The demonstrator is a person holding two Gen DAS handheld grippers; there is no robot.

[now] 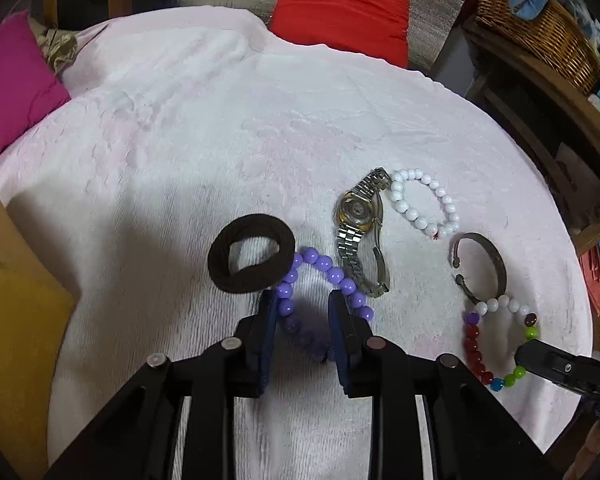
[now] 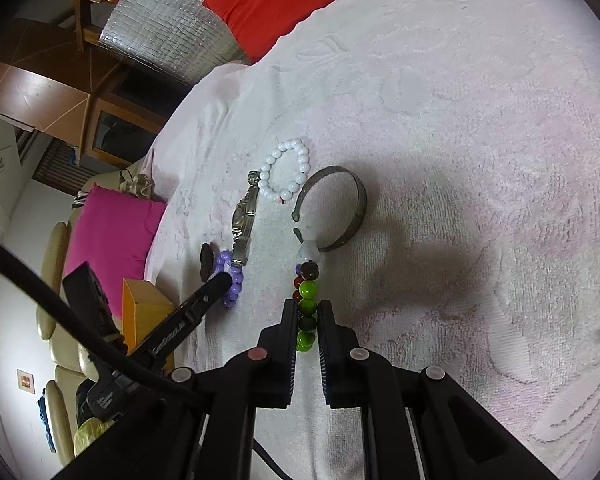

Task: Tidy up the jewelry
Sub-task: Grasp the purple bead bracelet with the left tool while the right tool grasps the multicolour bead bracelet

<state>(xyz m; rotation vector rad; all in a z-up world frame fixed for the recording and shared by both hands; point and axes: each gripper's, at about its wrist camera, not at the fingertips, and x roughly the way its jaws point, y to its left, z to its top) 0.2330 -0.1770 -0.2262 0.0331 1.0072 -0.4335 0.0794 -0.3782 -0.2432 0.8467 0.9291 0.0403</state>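
On a white towel (image 1: 220, 140) lie a black hair tie (image 1: 252, 258), a purple bead bracelet (image 1: 324, 270), a steel watch (image 1: 358, 232), a white bead bracelet (image 1: 424, 204), a metal bangle (image 1: 482, 266) and a multicoloured bead bracelet (image 1: 496, 344). My left gripper (image 1: 303, 300) is open, its fingers astride the purple bracelet's near part. My right gripper (image 2: 307, 310) is shut on the multicoloured bracelet (image 2: 308, 292), green beads between its pads; it also shows in the left wrist view (image 1: 540, 356). The bangle (image 2: 340, 204), white bracelet (image 2: 286, 170), watch (image 2: 246, 216) and purple bracelet (image 2: 232, 276) lie beyond it.
A magenta cushion (image 1: 12, 92) and a red cushion (image 1: 340, 4) border the towel's far side. A yellow-orange box (image 1: 16, 320) stands at the left edge. A wicker basket (image 1: 540, 24) sits on wooden shelving at the right.
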